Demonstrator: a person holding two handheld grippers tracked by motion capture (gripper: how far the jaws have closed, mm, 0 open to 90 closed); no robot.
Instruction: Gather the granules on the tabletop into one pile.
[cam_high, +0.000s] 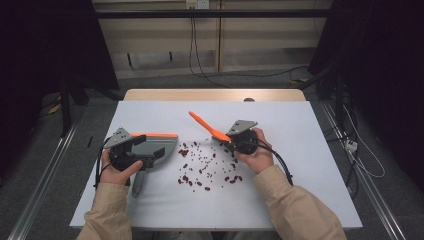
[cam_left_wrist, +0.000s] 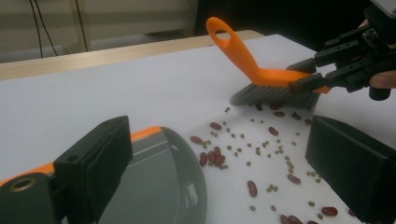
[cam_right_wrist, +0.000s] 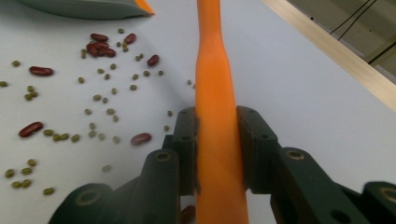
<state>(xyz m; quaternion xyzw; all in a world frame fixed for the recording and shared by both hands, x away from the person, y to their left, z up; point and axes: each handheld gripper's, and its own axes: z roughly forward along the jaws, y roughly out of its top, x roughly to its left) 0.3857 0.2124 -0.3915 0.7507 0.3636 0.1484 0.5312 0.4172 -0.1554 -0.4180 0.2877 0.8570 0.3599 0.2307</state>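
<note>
My right gripper (cam_high: 231, 137) is shut on the handle of an orange brush (cam_high: 205, 125), right of the middle of the table. The handle (cam_right_wrist: 215, 70) runs straight up between its jaws (cam_right_wrist: 217, 121). In the left gripper view the brush's grey bristles (cam_left_wrist: 275, 95) rest on the table at the far edge of scattered red and green beans (cam_left_wrist: 261, 144). My left gripper (cam_high: 154, 143) hovers over a grey dustpan (cam_high: 170, 144) with an orange edge. Its jaws (cam_left_wrist: 219, 126) stand wide apart, and only the pan's toothed rim and the table lie between them.
The beans (cam_high: 205, 165) are spread over the middle of the white board (cam_high: 300, 150), between pan and brush. The pan's grey handle (cam_high: 138, 184) points toward the person. A wooden strip (cam_high: 215, 95) borders the board at the back.
</note>
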